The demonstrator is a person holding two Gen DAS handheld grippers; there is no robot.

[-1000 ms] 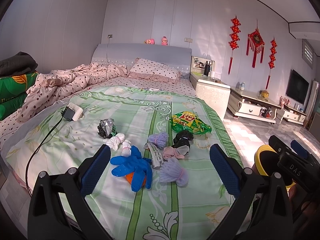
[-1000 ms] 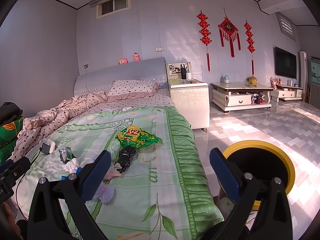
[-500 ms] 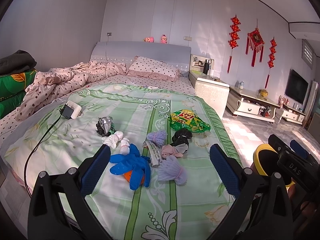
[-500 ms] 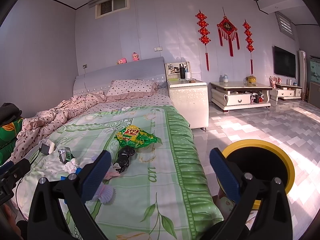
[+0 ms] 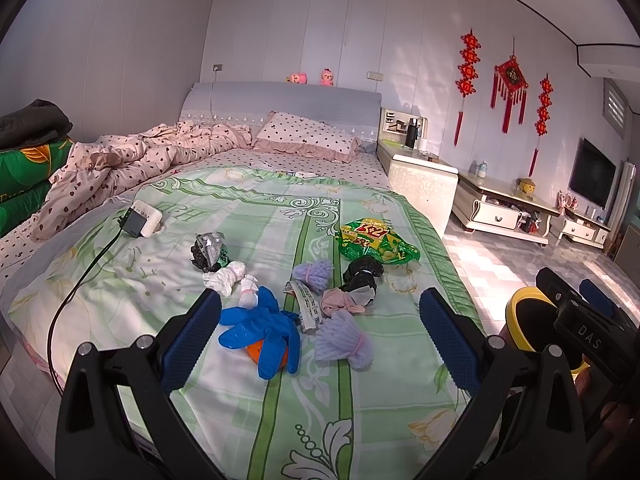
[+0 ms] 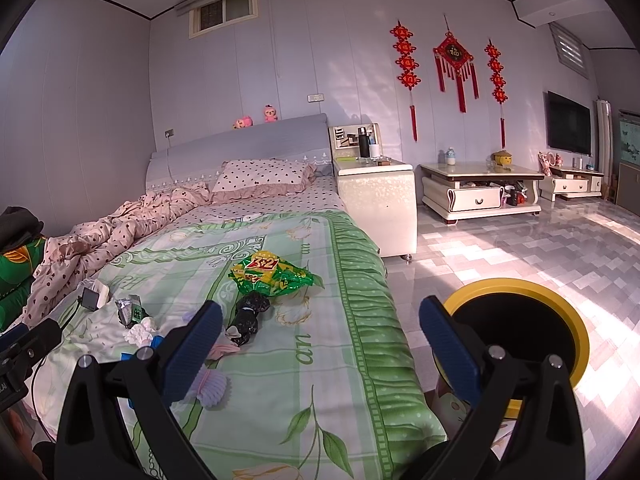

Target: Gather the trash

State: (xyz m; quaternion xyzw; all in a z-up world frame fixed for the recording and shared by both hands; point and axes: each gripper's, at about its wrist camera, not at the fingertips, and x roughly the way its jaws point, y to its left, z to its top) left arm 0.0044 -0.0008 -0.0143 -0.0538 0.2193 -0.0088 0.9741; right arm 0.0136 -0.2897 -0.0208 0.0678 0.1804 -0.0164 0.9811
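Bed carries the trash pile: blue glove nearest left gripper, limp, light, likely slippery, so pinch its bunched middle; both grippers gape empty, right gripper beside yellow bin.

1. I'm working in a home bedroom: a bed with padded headboard, dotted pillow and rumpled quilt.
2. A nightstand stands just beside the bed.
3. Red knot ornaments hang on the wall, near a TV above low cabinets.
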